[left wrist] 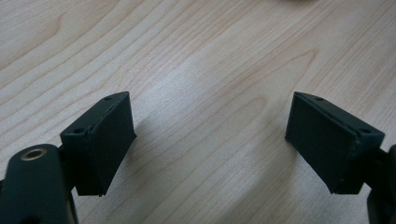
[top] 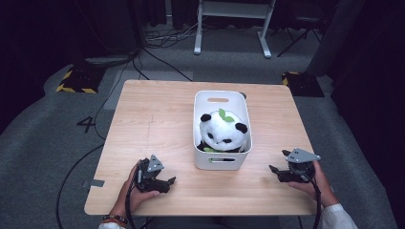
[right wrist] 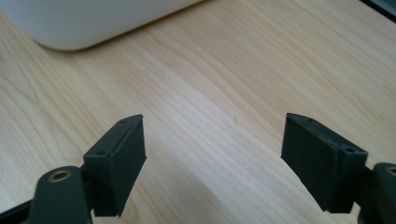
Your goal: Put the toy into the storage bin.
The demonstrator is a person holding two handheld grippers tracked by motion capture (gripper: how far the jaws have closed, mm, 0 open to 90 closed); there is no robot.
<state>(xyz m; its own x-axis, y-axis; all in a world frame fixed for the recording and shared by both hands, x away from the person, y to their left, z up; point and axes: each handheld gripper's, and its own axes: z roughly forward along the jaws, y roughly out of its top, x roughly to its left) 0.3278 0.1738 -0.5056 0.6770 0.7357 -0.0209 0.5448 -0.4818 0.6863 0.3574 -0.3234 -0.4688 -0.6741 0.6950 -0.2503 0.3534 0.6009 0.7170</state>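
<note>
bin, white with handle slots, stands upright near the middle of the wooden surface, a little toward the person's edge. panda, a plush toy with black ears and a green leaf on its head, sits inside the bin, its head rising to about the rim. bare wood lies between the bin and each hand.

off the surface, on the grey floor: cables snake behind the far edge, yellow-black striped blocks sit at both far corners, and the white legs of a frame stand farther back. a strip of tape hangs at the surface's left near edge.

left gripper rests low at the near left of the surface, held in the person's left hand, pointing right toward the bin's near left corner but well apart from it. in the left gripper view its jaws stand wide, with only wood grain between them; they hold and touch nothing.

right gripper sits at the near right, in the right hand, pointing left toward the bin's near right corner, near it but apart. in the right gripper view its jaws are also spread wide over bare wood, the bin's rounded white wall showing ahead at upper left, untouched.
</note>
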